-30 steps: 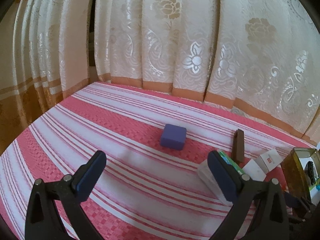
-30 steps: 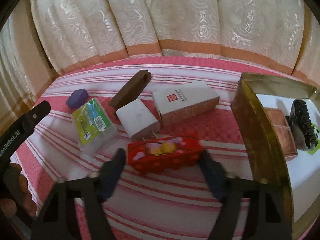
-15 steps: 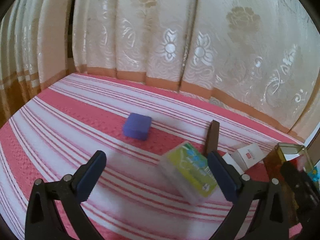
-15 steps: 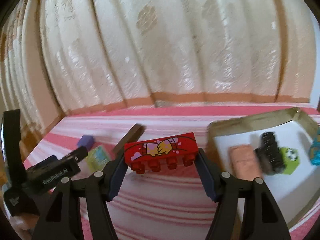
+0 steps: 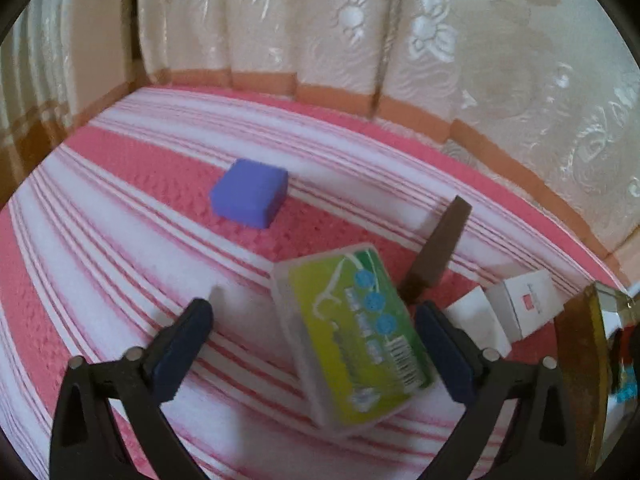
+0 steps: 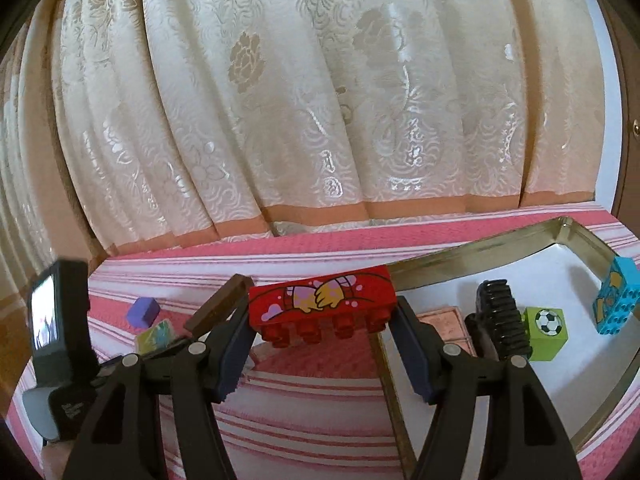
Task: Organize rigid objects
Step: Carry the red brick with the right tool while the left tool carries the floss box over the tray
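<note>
The right gripper's point(image 6: 322, 334) fingers point(image 6: 234, 354) are clamped on the short ends of a red brick point(image 6: 322, 306), which hangs clear of the striped cloth point(image 6: 304, 420) with its studs facing down and toward the camera. The step in hand looks like carrying it to the tray point(image 6: 472, 254). To do it well, keep the squeeze steady, since the pads hold only the end faces and a slip would tip the brick. Lift it clear over the tray's near wall, which stands just right of the brick, before lowering. Inside, a pink slab point(image 6: 442, 322), a black comb-like piece point(image 6: 502, 322), a green cube point(image 6: 546, 332) and a blue brick point(image 6: 614, 298) already fill the near and right parts; the bare white floor behind them seems the safest spot. Set the brick down flat, then let go.

The left gripper's point(image 5: 314, 346) fingers point(image 5: 182, 346) stand wide apart, empty, with a green card box point(image 5: 352, 360) lying tilted on the cloth between them, nearer the right pad. I judge it the next pick; to grasp it squarely the gripper should turn to match its slant and centre over it. Beyond it lie a brown bar point(image 5: 438, 254), two white boxes point(image 5: 524, 308) and, farther off, a purple block point(image 5: 250, 192).
</note>
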Demonstrator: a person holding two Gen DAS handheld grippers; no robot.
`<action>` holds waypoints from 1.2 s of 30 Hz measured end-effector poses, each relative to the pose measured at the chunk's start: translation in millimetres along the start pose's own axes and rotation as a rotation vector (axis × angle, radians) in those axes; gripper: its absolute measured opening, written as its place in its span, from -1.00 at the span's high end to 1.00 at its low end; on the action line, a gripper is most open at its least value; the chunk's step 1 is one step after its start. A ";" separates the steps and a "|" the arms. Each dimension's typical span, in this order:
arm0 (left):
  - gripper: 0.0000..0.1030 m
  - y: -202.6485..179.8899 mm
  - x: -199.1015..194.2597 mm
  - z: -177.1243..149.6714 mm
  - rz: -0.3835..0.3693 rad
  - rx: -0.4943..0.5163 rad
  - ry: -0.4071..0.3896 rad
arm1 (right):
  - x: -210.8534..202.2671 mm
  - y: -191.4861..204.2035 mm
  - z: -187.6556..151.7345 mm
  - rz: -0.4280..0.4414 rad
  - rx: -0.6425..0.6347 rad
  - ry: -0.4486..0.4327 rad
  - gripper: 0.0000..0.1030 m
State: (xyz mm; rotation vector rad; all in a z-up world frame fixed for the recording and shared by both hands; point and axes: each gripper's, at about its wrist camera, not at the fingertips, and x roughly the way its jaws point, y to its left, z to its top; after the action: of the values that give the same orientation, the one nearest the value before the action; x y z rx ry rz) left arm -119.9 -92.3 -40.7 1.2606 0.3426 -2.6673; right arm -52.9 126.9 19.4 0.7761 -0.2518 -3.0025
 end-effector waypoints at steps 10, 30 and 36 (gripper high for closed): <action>-0.04 17.5 -12.7 -5.8 -0.016 0.021 -0.024 | -2.1 10.6 -3.2 0.004 -0.048 -0.010 -0.33; -0.04 9.2 -41.5 -9.7 -0.011 0.049 -0.221 | -3.4 13.2 -6.7 -0.027 -0.060 -0.039 -0.33; -0.04 3.1 -51.9 -12.8 -0.002 0.081 -0.287 | -7.6 8.9 -5.7 -0.035 -0.049 -0.063 -0.33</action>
State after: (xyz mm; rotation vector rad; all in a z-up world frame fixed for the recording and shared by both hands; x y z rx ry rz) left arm -77.1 -88.8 -8.7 0.8763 0.1969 -2.8363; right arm -43.6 117.8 19.6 0.6906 -0.1670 -3.0566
